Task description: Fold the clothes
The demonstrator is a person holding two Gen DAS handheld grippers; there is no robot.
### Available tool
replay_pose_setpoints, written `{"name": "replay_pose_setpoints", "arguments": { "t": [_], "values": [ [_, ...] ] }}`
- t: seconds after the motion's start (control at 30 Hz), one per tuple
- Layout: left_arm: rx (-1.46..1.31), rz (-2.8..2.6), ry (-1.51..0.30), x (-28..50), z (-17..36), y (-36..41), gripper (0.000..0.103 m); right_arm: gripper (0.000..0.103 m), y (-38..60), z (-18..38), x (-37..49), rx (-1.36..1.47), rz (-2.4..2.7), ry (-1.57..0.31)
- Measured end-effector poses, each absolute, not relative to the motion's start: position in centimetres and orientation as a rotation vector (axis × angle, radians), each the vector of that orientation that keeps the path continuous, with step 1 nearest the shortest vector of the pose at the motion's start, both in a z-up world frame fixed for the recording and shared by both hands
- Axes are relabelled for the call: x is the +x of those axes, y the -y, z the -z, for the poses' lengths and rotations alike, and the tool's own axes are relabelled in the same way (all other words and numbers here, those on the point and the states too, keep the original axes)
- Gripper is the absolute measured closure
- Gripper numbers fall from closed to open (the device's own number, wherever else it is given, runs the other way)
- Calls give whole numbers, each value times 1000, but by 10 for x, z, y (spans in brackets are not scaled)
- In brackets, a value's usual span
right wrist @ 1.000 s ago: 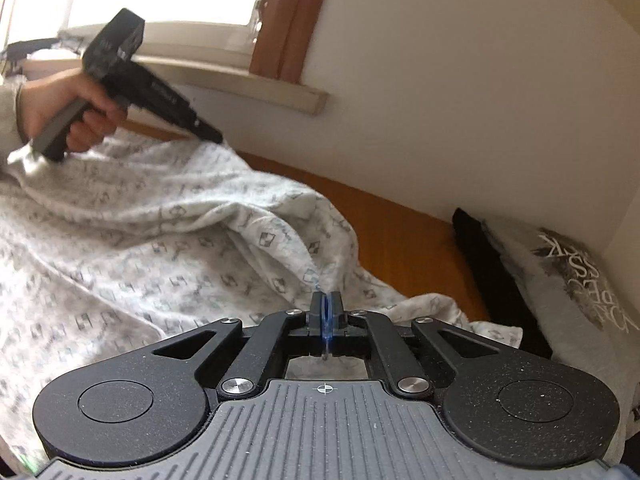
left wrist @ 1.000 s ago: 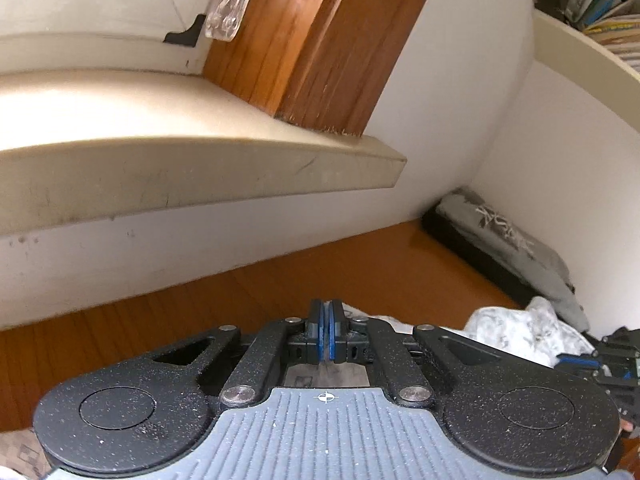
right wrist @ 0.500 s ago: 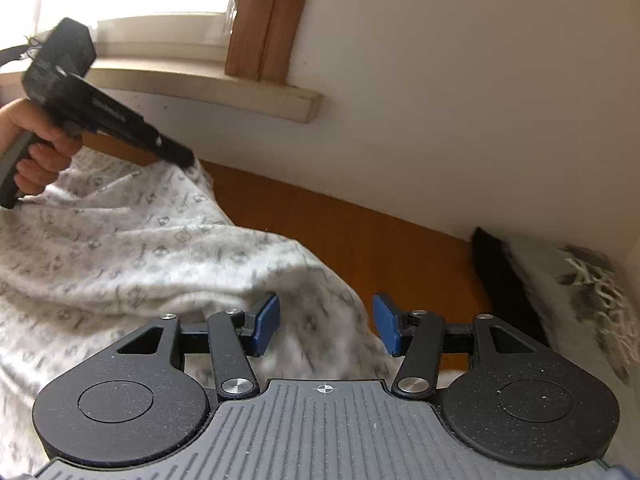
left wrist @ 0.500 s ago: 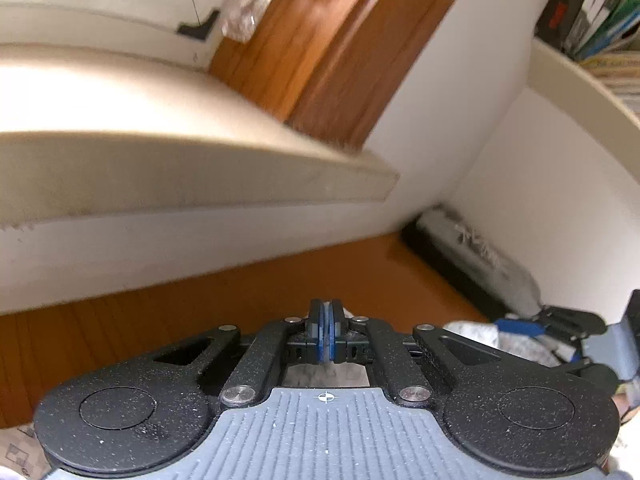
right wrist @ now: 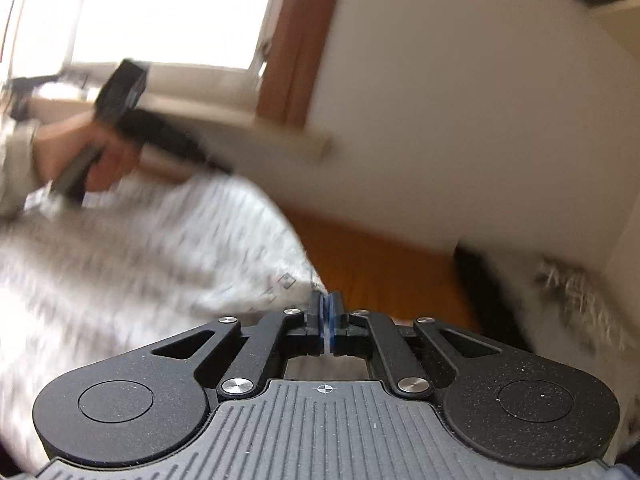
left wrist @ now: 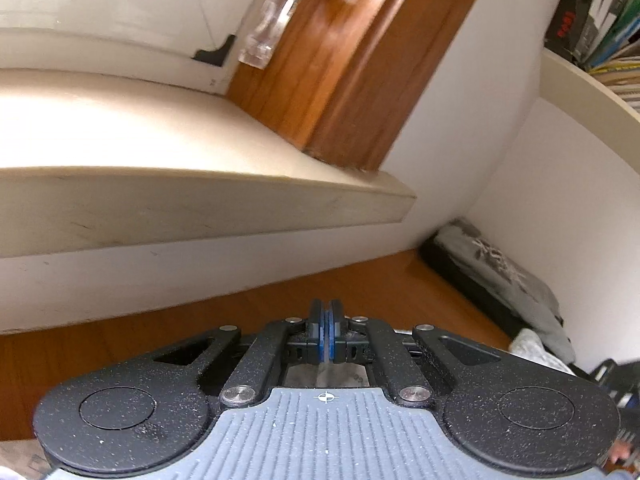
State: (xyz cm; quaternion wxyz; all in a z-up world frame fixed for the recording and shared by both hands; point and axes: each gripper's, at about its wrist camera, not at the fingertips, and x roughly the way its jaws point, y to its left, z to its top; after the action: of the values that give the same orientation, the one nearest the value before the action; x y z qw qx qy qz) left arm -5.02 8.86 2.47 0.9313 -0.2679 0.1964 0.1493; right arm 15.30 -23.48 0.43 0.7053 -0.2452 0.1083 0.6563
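White patterned garment [right wrist: 132, 264] spread over wooden tabletop [right wrist: 384, 276], spanning left-to-right between grippers. Right gripper [right wrist: 328, 320] pinched shut on near edge; left gripper [left wrist: 328, 336] clamped on far edge.

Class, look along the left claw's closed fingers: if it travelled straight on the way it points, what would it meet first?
Probably the bare orange-brown wooden floor ahead of the left claw, and beyond that the white wall under the cream window sill. Depth is hard to judge.

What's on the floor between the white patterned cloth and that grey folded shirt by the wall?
Only bare wooden floor lies between the patterned cloth and the grey shirt, seen in the right wrist view.
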Motion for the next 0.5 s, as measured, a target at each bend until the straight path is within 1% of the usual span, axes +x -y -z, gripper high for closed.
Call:
{"name": "replay_pose_setpoints", "arguments": {
  "t": [0.1, 0.13, 0.2, 0.23, 0.27, 0.3, 0.33, 0.37, 0.5],
  "values": [
    [-531, -291, -434, -43, -23, -85, 99, 100, 237, 2, 151, -556, -1449, -259],
    [-523, -294, -445, -42, -23, -84, 97, 99, 235, 1, 151, -555, -1441, -259],
    [-537, -284, -467, -43, -21, -87, 93, 95, 234, -1, 149, -564, -1412, -245],
    [-549, -274, -472, -44, -20, -89, 88, 91, 232, -2, 151, -569, -1402, -247],
    [-560, -260, -482, -44, -18, -91, 84, 83, 230, -4, 154, -566, -1394, -258],
    [-560, -257, -488, -44, -17, -91, 84, 73, 230, -5, 158, -555, -1385, -271],
    [-560, -254, -495, -43, -16, -91, 84, 70, 230, -7, 164, -534, -1367, -286],
    [-560, -250, -502, -43, -15, -90, 84, 68, 231, -8, 171, -500, -1346, -305],
    [-536, -229, -530, -39, -12, -85, 84, 68, 227, -8, 199, -392, -1272, -402]
  ]
}}
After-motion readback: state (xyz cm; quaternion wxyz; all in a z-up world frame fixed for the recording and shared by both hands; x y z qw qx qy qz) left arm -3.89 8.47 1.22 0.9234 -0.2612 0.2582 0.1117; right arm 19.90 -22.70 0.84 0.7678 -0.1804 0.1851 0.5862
